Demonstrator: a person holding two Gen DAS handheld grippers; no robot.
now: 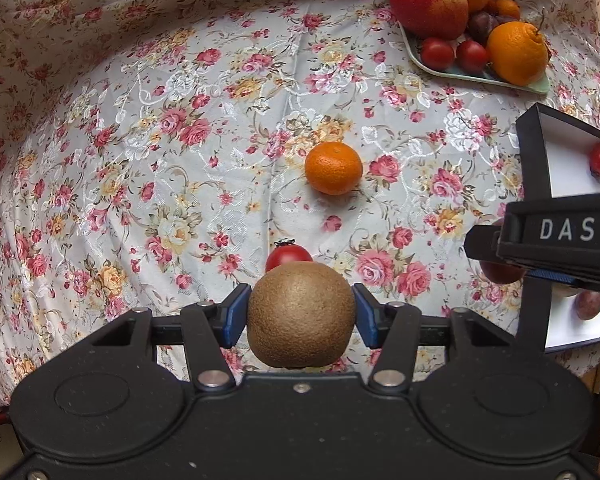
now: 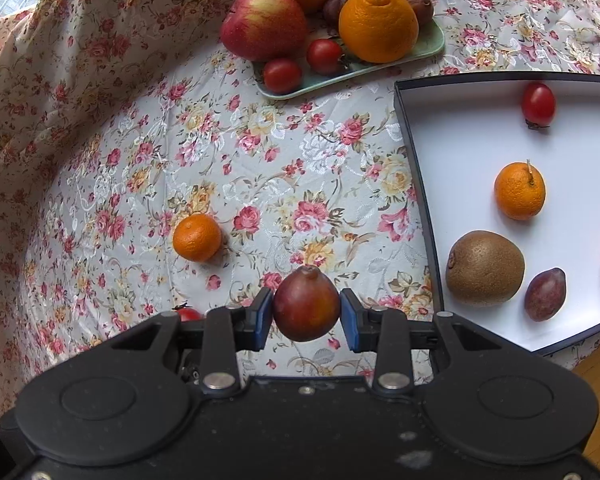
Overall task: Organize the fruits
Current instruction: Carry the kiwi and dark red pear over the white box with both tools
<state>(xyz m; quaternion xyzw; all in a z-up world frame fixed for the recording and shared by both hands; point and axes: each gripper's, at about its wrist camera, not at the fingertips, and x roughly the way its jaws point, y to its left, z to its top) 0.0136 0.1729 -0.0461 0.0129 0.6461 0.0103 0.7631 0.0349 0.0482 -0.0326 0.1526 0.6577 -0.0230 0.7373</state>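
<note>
Left gripper (image 1: pixel 301 314) clenched on kiwi (image 1: pixel 301 314); right gripper (image 2: pixel 306 307) clenched on plum (image 2: pixel 306 304), stem end forward. Both above cloth, left of black tray (image 2: pixel 418 184) (right gripper nearer, tray part filled).

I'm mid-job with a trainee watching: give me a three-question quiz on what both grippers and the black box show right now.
1. True or false: the left gripper is clamped on a fuzzy brown kiwi.
2. What does the right gripper hold? A) small orange mandarin B) dark red-purple plum C) red cherry tomato
3. Fill in: a second kiwi already lies inside the black-walled, white-floored ____.

Key: 1 true; 2 B; 3 box. The small loose mandarin still sits on the floral tablecloth, outside the box.
</note>
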